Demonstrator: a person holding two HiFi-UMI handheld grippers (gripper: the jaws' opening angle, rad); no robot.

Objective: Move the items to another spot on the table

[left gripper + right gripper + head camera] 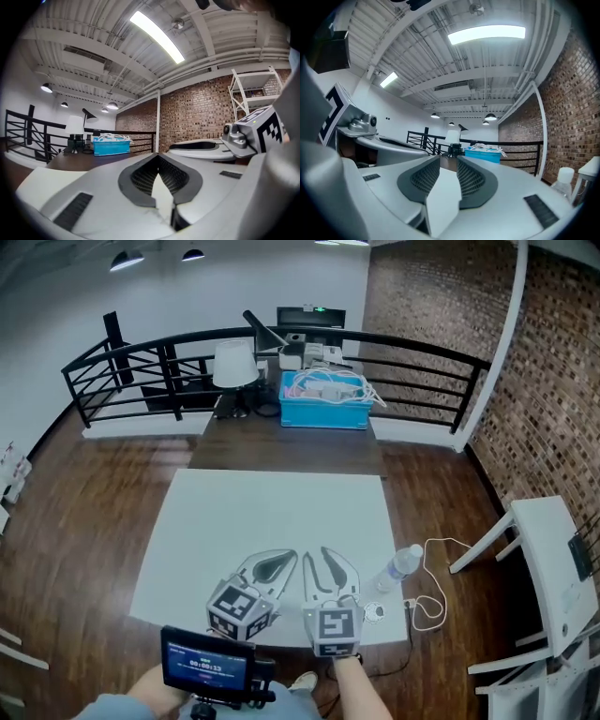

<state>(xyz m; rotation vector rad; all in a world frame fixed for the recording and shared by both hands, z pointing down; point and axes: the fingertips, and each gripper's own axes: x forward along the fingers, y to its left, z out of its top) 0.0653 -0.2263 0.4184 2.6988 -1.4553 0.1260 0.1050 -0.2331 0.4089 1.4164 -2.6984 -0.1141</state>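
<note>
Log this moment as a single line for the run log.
left gripper: shut, empty | right gripper: jaws slightly apart, nothing between | bottle: near right edge of table, apart from both grippers

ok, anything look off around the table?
One thing: a loose white cable loops beside the white table's near right corner, next to the upright water bottle, apparently down on the floor. That is a possible snag risk. Nothing looks spilled or tipped.

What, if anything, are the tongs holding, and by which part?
Nothing: the left tongs are shut on nothing, the right tongs slightly apart and empty.
</note>
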